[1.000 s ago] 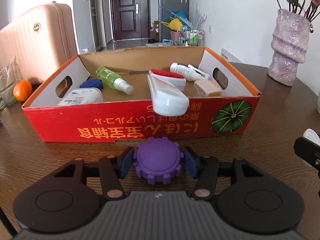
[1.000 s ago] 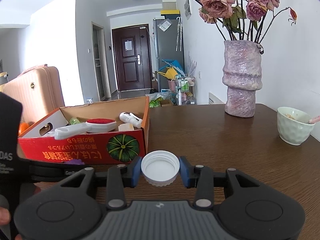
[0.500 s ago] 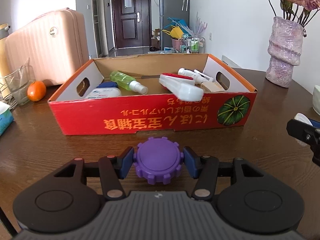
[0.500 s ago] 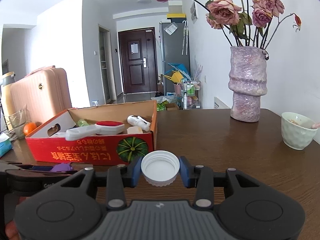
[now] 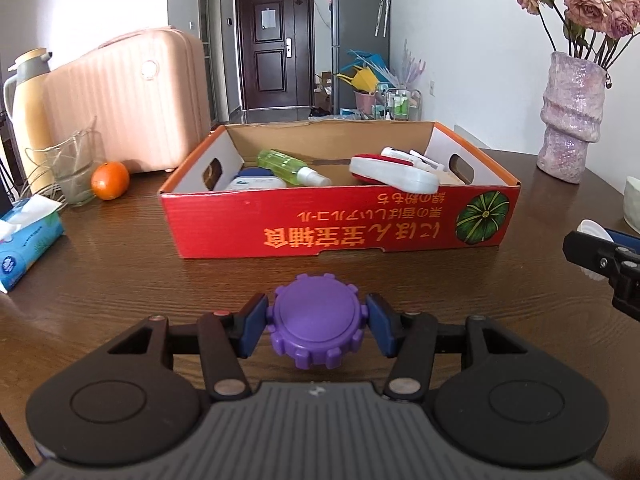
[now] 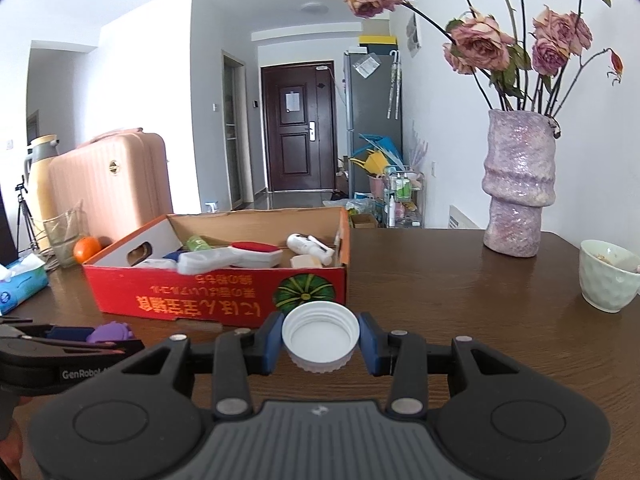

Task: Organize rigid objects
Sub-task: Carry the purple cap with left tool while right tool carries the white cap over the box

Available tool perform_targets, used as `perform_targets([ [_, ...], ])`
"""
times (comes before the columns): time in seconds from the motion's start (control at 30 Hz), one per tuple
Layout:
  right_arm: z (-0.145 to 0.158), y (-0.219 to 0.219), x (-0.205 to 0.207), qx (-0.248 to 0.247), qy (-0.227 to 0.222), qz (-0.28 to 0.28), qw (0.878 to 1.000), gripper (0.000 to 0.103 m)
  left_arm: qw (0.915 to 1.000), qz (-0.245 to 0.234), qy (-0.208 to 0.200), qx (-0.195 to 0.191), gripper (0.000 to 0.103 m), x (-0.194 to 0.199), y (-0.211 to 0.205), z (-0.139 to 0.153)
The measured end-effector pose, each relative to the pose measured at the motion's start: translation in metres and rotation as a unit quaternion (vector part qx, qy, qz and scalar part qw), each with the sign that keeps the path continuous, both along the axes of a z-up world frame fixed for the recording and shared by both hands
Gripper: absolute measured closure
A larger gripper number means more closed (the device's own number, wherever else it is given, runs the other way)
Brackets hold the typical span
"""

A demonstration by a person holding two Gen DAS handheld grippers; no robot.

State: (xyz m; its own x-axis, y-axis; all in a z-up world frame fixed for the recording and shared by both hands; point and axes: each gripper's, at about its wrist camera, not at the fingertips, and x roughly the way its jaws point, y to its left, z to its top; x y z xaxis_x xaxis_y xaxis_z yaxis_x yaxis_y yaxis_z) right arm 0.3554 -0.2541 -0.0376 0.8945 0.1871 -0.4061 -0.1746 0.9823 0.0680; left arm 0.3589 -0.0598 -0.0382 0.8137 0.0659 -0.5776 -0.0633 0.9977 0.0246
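Note:
My left gripper (image 5: 317, 322) is shut on a purple notched cap (image 5: 316, 320), held above the wooden table in front of the red cardboard box (image 5: 340, 224). My right gripper (image 6: 320, 338) is shut on a white screw lid (image 6: 320, 336), open side up, to the right of the left gripper (image 6: 60, 344). The box (image 6: 216, 300) holds a green spray bottle (image 5: 292, 166), a white and red brush (image 5: 394, 172), a white bottle (image 6: 308, 246) and other small items. The right gripper also shows at the right edge of the left wrist view (image 5: 604, 256).
An orange (image 5: 110, 180), a glass (image 5: 74, 172), a thermos (image 5: 26, 120) and a tissue pack (image 5: 28, 240) stand at the left. A pink suitcase (image 5: 132, 104) is behind them. A purple vase (image 6: 520, 184) with dried roses and a pale green bowl (image 6: 608, 280) stand at the right.
Both grippers have pulled back and risen away from the box with their caps still held. The box looks smaller and farther, and more of the table's left side shows.

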Motion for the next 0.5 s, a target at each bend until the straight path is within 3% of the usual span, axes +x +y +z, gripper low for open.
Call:
perform_targets([
  [0.23, 0.003, 0.011, -0.015, 0.001, -0.007, 0.017, 1.000, 0.064, 1.0000, 0.001, -0.007, 0.000, 0.048, -0.019, 0.010, 0.005],
  [0.5, 0.003, 0.021, -0.024, 0.009, -0.006, 0.014, 1.000, 0.064, 0.9991, -0.004, -0.042, -0.011, 0.048, -0.040, 0.017, 0.024],
])
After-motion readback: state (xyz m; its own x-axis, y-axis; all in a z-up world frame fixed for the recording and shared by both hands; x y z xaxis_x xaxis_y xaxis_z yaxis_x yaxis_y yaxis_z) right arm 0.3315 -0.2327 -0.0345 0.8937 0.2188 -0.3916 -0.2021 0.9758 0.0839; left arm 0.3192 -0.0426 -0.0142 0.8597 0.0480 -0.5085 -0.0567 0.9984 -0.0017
